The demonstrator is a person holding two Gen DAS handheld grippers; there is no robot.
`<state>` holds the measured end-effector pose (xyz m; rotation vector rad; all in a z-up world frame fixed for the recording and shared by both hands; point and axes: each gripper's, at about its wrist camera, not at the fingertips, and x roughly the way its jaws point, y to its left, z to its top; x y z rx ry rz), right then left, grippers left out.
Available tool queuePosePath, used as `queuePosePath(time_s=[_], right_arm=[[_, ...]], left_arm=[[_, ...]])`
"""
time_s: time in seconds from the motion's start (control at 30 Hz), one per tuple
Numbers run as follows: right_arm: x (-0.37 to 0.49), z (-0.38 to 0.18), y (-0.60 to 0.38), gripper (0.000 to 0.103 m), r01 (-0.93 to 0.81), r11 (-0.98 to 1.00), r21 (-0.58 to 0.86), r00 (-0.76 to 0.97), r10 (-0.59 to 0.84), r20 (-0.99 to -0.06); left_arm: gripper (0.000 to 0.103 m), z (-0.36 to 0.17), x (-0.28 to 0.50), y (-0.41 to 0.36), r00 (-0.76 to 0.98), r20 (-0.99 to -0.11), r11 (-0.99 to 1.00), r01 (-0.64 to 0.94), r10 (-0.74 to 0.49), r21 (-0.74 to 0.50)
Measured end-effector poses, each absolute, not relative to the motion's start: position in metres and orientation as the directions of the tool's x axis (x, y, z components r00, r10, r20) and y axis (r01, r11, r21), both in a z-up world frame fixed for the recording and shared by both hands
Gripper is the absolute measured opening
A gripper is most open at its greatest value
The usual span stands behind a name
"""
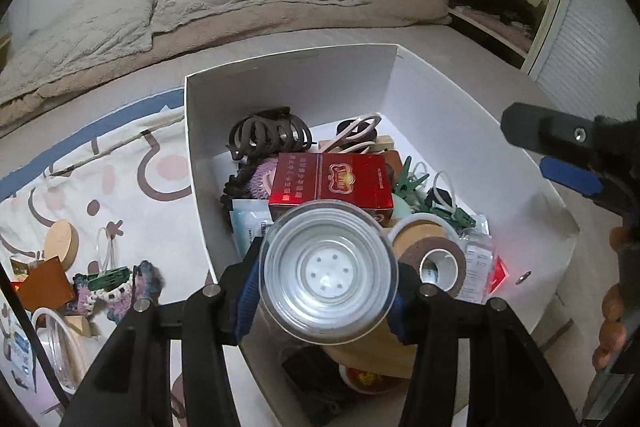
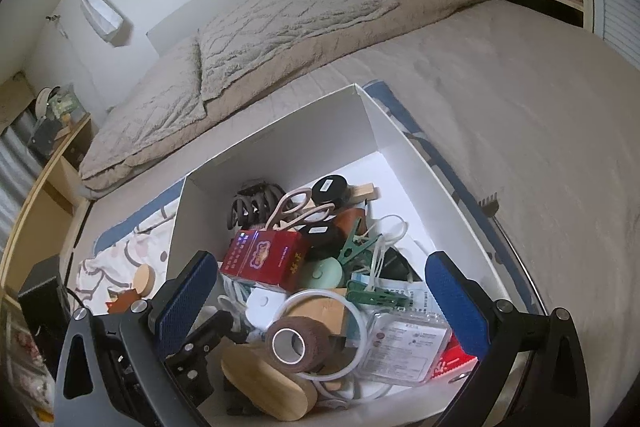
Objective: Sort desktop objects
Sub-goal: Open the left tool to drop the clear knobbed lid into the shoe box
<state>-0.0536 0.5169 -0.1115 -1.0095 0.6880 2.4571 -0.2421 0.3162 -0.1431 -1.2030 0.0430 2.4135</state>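
The left tool (image 1: 328,301) is shut on a clear jar (image 1: 329,271) and holds it just above the near end of the white box (image 1: 288,83). I think the step is dropping the jar in. Next the tool must go lower and open. The right tool (image 2: 320,303) is wide open with nothing in it, over the box. In the box a brown tape roll (image 2: 298,343) and red carton (image 1: 330,187) crowd the spot. More things lie on the patterned cloth (image 1: 132,195) left of the box, on the bed (image 2: 520,99).
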Motion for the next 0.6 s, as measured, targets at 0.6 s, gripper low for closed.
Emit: queuePosePath(time_s=[0.6], right_arm=[[-0.0556, -0.1082, 0.5081, 0.103, -0.521, -0.807, 0.278, -0.661, 0.175, -0.730]], left_arm=[[0.078, -0.1334, -0.2380, 0.3160, -0.539, -0.755, -0.904, -0.394, 0.373, -0.165]])
